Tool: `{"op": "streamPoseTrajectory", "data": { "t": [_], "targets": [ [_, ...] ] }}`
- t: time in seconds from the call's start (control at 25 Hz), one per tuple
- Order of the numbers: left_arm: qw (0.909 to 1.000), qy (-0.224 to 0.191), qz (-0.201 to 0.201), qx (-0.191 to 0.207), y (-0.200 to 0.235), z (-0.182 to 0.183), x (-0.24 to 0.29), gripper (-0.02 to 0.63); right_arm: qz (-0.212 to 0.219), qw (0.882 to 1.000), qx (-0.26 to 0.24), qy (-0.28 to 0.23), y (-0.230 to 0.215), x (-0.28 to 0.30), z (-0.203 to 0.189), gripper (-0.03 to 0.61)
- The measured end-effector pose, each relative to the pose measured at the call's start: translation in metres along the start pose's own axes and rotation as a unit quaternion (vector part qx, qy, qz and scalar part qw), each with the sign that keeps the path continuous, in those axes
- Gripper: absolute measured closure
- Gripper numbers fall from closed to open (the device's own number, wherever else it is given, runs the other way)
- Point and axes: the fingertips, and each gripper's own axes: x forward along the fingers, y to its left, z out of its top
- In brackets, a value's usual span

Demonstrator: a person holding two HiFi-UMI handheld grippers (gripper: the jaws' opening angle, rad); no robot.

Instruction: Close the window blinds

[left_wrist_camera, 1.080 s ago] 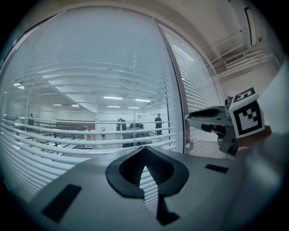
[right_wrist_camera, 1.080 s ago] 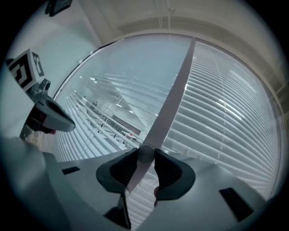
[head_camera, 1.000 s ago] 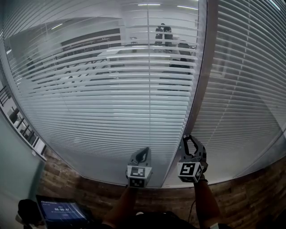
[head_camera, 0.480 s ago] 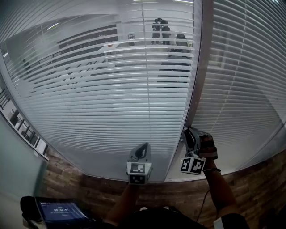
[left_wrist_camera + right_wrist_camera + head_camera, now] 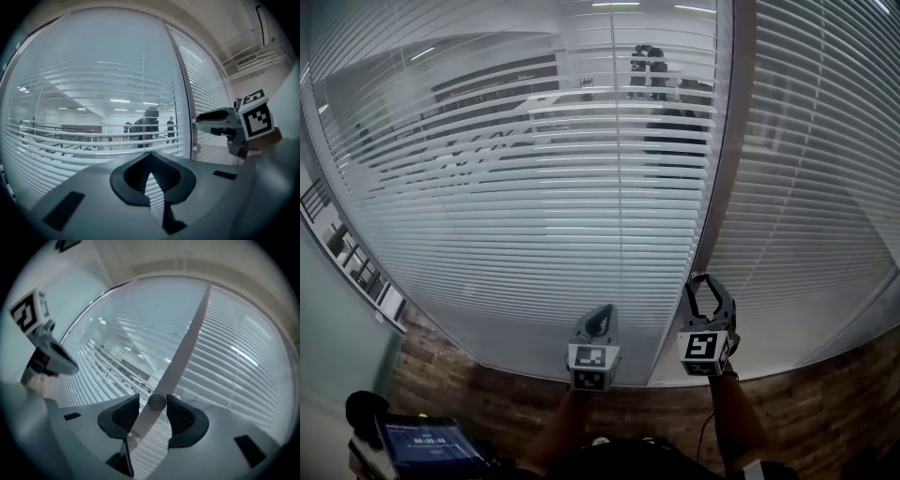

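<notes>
Behind the right gripper [image 5: 703, 283], jaws opening, the knob [image 5: 157, 402] between them hides from the head view; left gripper [image 5: 601, 317] closed, empty

Straight ahead is shut off: left-pane blinds [image 5: 534, 234], right-pane blinds [image 5: 825, 206], and the upright window post [image 5: 727, 187] between them, so no way fwd. A round knob [image 5: 157, 402] in front of the post stands between the right gripper's [image 5: 703, 284] fingers. Those are opening, w/ a slim gap each side. The left gripper [image 5: 602, 316], fingers together, hangs just beside it, open air between the two. Under the panes runs a brick wall [image 5: 487, 403]. A lit screen [image 5: 427, 442] sits low left, well apart. Free room back twd the person.
</notes>
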Motion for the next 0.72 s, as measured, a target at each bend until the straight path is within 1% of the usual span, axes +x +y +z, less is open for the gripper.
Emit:
{"op": "streamPoseTrajectory", "data": {
  "t": [0.04,0.08,0.16,0.2,0.28,0.32,0.4,0.48,0.6,0.72],
  "targets": [
    [1.0,0.0,0.0,0.001,0.0,-0.001,-0.001,0.621,0.002,0.998,0.055,-0.005,-0.002,0.001,-0.001,0.417],
    [1.0,0.0,0.001,0.003,0.0,-0.004,-0.002,0.621,0.0,0.994,0.108,-0.007,-0.004,0.002,-0.004,0.417],
    [1.0,-0.002,0.002,0.007,0.001,-0.008,-0.002,0.621,-0.007,0.98,0.197,-0.005,-0.008,0.006,-0.011,0.417],
    [0.9999,-0.004,0.004,0.009,0.002,-0.008,-0.002,0.62,-0.011,0.973,0.231,-0.004,-0.01,0.008,-0.015,0.417],
    [0.9999,-0.006,0.004,0.011,0.002,-0.007,-0.002,0.62,-0.019,0.961,0.277,-0.008,-0.014,0.012,-0.018,0.417],
    [0.9999,-0.007,0.002,0.01,0.001,-0.006,-0.001,0.621,-0.022,0.956,0.293,-0.012,-0.016,0.012,-0.018,0.419],
    [0.9999,-0.009,0.0,0.008,-0.001,-0.004,0.0,0.62,-0.025,0.95,0.312,-0.016,-0.019,0.012,-0.017,0.443],
    [0.9999,-0.009,0.0,0.007,-0.002,-0.003,0.001,0.62,-0.026,0.948,0.318,-0.017,-0.02,0.013,-0.016,0.448],
    [1.0,-0.004,-0.002,0.006,-0.003,-0.006,0.0,0.621,-0.023,0.951,0.31,-0.014,-0.017,0.012,-0.016,0.449],
    [1.0,0.0,-0.004,0.006,-0.006,-0.006,0.0,0.621,-0.023,0.959,0.281,-0.007,-0.016,0.011,-0.016,0.449]
  ]
}}
